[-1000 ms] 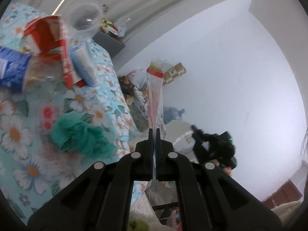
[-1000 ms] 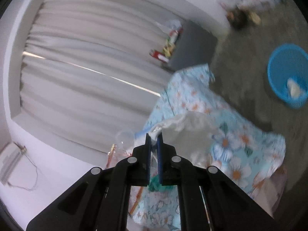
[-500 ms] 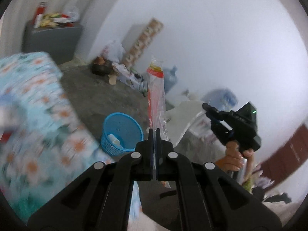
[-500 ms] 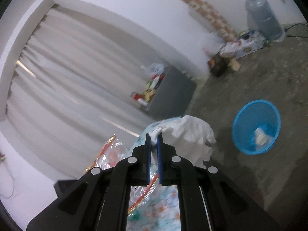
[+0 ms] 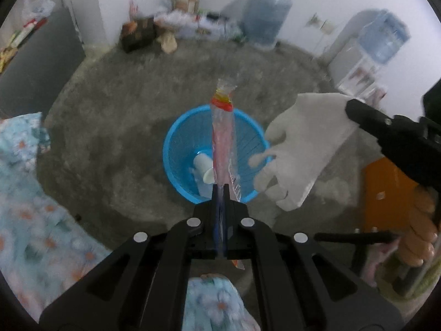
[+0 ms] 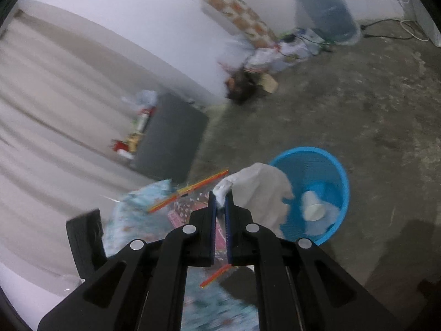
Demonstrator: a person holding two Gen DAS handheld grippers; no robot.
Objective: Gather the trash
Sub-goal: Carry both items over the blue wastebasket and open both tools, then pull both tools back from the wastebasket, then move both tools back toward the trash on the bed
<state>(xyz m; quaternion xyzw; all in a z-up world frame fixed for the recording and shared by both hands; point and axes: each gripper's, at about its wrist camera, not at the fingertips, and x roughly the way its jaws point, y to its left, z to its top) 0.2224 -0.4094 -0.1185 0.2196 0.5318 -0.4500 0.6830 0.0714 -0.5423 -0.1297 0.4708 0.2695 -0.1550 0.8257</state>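
Left gripper (image 5: pixel 220 190) pinched on long clear plastic wrapper (image 5: pixel 223 149); right gripper (image 6: pixel 219 198) clamped on crumpled white tissue (image 6: pixel 261 190); over round blue mesh basket (image 5: pixel 176 162).

No legible text anywhere

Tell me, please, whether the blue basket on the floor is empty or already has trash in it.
Not empty. The blue basket already holds a white paper cup lying on its side, seen in both wrist views.

Two grippers, left (image 5: pixel 220 193) and right (image 6: pixel 220 197), one wrapper (image 5: pixel 223 143), one glove (image 5: pixel 300 149), one basket (image 5: pixel 176 138) ahead, one cup (image 5: pixel 204 165) inside, two water jugs (image 5: pixel 266 16).
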